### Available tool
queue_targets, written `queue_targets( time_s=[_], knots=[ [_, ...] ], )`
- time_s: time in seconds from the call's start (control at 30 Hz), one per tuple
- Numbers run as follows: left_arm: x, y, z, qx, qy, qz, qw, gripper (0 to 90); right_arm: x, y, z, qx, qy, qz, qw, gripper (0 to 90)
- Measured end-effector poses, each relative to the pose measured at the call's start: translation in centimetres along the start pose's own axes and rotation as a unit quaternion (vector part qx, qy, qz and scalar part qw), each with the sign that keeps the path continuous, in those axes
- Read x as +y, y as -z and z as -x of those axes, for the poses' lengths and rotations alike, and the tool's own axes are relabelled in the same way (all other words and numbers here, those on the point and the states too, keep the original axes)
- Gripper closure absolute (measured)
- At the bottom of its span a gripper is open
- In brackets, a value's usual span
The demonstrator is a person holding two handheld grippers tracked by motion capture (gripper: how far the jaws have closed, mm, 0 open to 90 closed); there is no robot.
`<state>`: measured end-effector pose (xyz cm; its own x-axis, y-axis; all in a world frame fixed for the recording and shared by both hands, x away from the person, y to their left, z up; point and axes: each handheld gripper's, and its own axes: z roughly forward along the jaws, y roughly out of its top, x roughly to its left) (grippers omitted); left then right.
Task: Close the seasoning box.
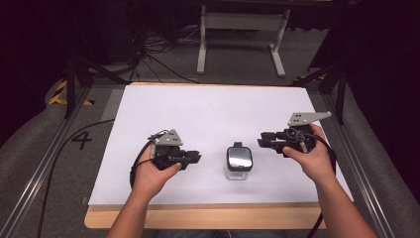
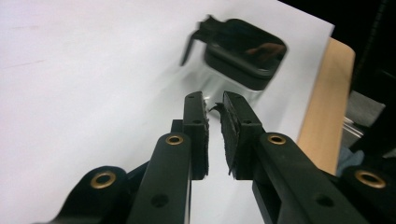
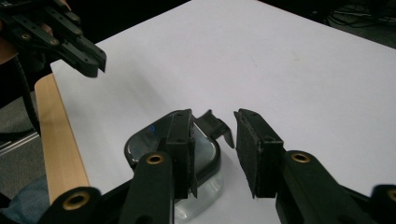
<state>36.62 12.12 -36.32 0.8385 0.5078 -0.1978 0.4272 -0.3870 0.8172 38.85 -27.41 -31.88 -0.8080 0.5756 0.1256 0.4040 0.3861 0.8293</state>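
A clear container with a black latching lid (image 1: 239,161) stood upright on the white table sheet (image 1: 208,114), near the front edge and between the 2 grippers. The left gripper (image 1: 197,157) was held just left of the container, apart from it, with its jaws pointed toward it; in the left gripper view the pads (image 2: 200,135) stood a narrow gap apart with nothing between them — released, gripping nothing. The right gripper (image 1: 261,141) hovered to the upper right of the container, also clear of it; in the right gripper view its jaws stood wider apart and empty, with the container's lid (image 3: 154,140) and its latch tab (image 3: 215,125) visible below and behind the pads — no contact. A wooden table edge (image 1: 198,218) showed below the sheet.
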Motion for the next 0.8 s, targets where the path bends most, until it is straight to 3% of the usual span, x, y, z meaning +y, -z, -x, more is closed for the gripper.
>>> queue_targets(
  time_s=[0.2,0.37,0.4,0.67,0.8],
  knots=[
    [-1.0,1.7,-1.9,0.047,0.025,0.008,0.9986,77.0,-1.4,1.3,2.1,-0.030,-0.029,0.011,0.9991,61.9],
    [-2.4,1.6,-4.2,0.079,0.048,0.003,0.9957,74.8,-3.5,2.1,4.4,-0.063,-0.066,0.012,0.9958,59.4],
    [-2.4,1.6,-4.2,0.079,0.048,0.003,0.9957,74.1,-3.5,2.1,4.4,-0.063,-0.066,0.012,0.9958,59.4],
    [-4.6,0.2,-7.3,0.097,0.078,0.005,0.9921,70.1,-7.6,1.8,8.0,-0.120,-0.110,-0.021,0.9864,55.9],
    [-5.5,-0.2,-8.4,0.106,0.094,0.001,0.9899,66.6,-9.3,1.4,9.1,-0.134,-0.121,-0.031,0.9830,55.2]
  ],
)
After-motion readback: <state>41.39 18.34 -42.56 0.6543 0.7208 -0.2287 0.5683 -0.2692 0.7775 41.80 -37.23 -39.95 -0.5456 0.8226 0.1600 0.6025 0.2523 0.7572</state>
